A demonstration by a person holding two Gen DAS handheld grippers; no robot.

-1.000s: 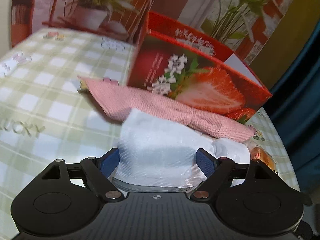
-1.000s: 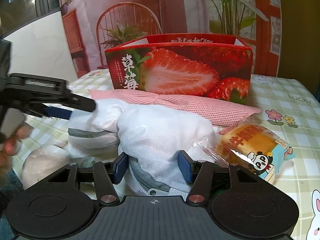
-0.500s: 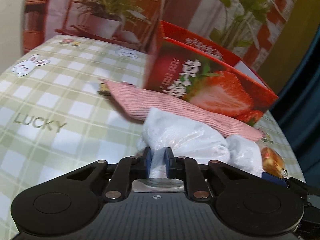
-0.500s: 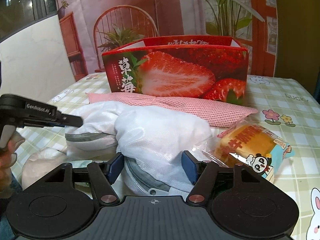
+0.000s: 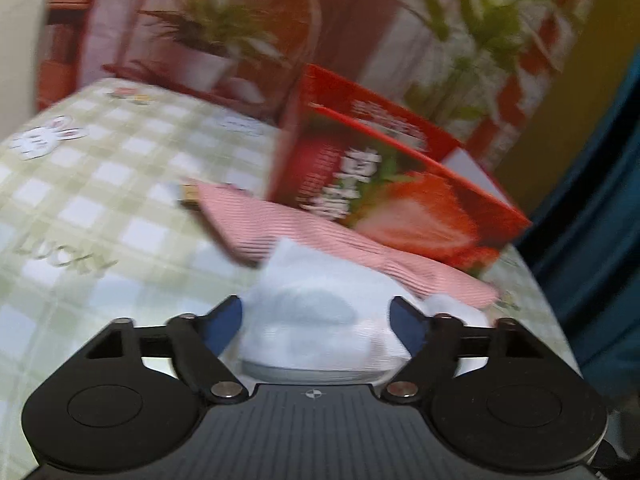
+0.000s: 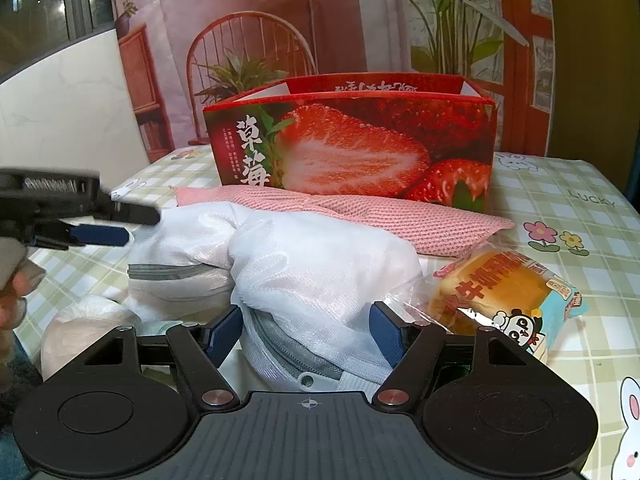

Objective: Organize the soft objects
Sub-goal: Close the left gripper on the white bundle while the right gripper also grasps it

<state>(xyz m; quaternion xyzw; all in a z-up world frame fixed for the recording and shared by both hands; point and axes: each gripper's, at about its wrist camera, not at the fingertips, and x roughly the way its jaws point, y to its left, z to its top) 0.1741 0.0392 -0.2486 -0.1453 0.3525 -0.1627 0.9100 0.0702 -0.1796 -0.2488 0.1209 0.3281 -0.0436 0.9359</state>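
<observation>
A white mesh zip bag (image 6: 304,264) lies on the checked tablecloth in front of a pink knitted cloth (image 6: 360,216) and a red strawberry box (image 6: 352,148). My left gripper (image 5: 316,320) is open, its blue pads on either side of the bag's left end (image 5: 312,316), not squeezing it. It also shows in the right wrist view (image 6: 100,228), just left of the bag. My right gripper (image 6: 306,330) is open around the bag's near right lobe. A wrapped bun (image 6: 492,292) lies at the right.
A pale round soft bundle (image 6: 80,328) lies at the table's front left edge. The checked tablecloth (image 5: 100,184) stretches to the left of the box. A printed backdrop with a chair and plants stands behind the table.
The left gripper was open a second ago, shut on a pinch of the white bag half a second ago, and is open again now. The right gripper has barely moved.
</observation>
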